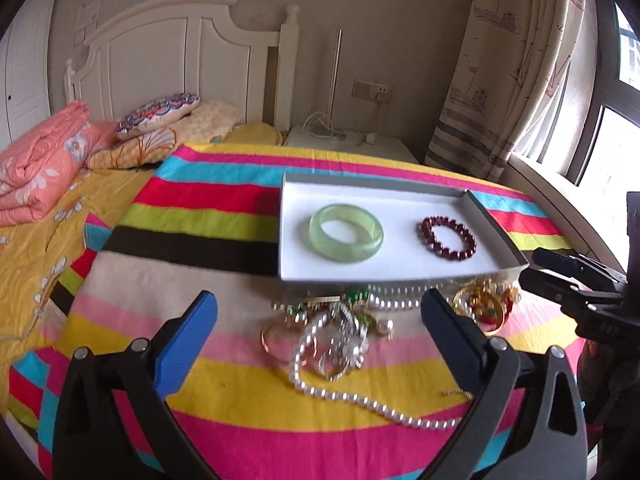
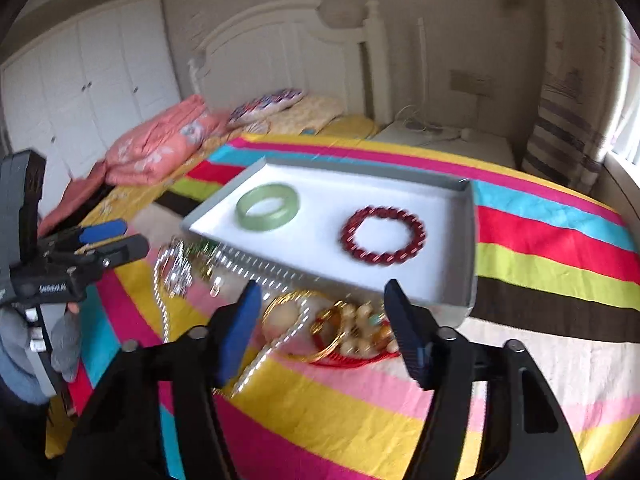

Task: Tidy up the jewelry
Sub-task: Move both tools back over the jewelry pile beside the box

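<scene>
Jewelry (image 1: 340,336) lies in a tangled heap on the striped blanket (image 1: 248,396), just ahead of the left gripper (image 1: 320,320), whose jaws stand wide apart and empty. Beyond the heap sits the white tray (image 1: 292,216), where a green bangle (image 1: 346,232) and a red bead bracelet (image 1: 448,238) lie well apart, probably spaced so each piece stays separate. The right gripper (image 2: 320,312) hangs spread and empty above gold bangles (image 2: 320,320), touching nothing I can make out.
</scene>
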A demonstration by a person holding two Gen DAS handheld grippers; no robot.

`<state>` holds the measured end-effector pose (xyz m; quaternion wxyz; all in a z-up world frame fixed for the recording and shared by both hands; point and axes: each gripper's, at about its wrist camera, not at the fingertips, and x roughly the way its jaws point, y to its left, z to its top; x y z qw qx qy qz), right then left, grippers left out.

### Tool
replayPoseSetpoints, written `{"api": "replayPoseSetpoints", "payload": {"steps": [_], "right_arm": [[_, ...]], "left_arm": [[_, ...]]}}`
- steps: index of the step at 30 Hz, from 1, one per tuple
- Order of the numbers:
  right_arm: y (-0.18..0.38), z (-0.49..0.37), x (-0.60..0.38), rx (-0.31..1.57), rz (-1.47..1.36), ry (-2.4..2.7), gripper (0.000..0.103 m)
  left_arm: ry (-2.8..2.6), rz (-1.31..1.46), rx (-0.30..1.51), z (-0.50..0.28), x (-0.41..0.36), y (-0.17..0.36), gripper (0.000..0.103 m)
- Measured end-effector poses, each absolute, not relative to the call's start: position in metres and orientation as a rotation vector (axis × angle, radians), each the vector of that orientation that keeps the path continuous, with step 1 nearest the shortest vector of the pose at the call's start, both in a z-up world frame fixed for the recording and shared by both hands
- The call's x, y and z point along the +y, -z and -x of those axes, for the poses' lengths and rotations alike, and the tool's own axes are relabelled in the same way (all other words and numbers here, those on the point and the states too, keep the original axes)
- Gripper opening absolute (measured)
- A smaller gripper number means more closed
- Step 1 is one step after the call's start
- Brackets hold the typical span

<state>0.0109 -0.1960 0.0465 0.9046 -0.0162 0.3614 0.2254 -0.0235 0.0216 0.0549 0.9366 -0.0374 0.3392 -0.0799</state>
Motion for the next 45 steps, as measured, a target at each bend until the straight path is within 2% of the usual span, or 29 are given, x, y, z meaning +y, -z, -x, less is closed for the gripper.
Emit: {"api": "replayPoseSetpoints", "payload": {"steps": [1, 5, 9, 17, 21, 27, 34, 38, 45], "right_arm": [[-0.041, -0.01, -0.188, 0.782, 0.058, -0.498, 0.048], [-0.023, -0.011, -0.166, 0.861, 0.102, -0.555, 0.026], [-0.017, -0.016, -0.151, 0.884, 0.124, -0.573, 0.02], [-0.011, -0.029, -0.133, 0.932, 0.214, -0.556, 0.018], [-0.009, -0.026, -0.13, 0.909, 0.246, -0.585, 0.008], [-0.022, 0.001, -0.159, 0.818, 0.11, -0.707, 0.007], [-0.032, 0.031, -0.185, 0.767, 0.079, -0.715, 0.007], [-0.042, 0.051, -0.195, 0.674, 0.065, -0.771, 0.007], [-0.056, 0.077, -0.204, 0.593, 0.053, -0.785, 0.007]], "left_arm": [[0.17, 0.092, 0.719, 0.027, 0.027, -0.047, 0.101], [0.199, 0.151, 0.786, 0.038, 0.038, -0.022, 0.101], [0.236, 0.19, 0.758, 0.046, 0.044, -0.023, 0.101], [0.259, 0.124, 0.752, 0.049, 0.031, -0.024, 0.101], [0.261, 0.121, 0.749, 0.05, 0.029, -0.024, 0.101], [0.266, 0.142, 0.753, 0.048, 0.033, -0.024, 0.101], [0.276, 0.092, 0.758, 0.048, 0.024, -0.024, 0.101], [0.272, 0.044, 0.761, 0.048, 0.017, -0.024, 0.1], [0.281, -0.042, 0.777, 0.045, 0.001, -0.023, 0.092]]}}
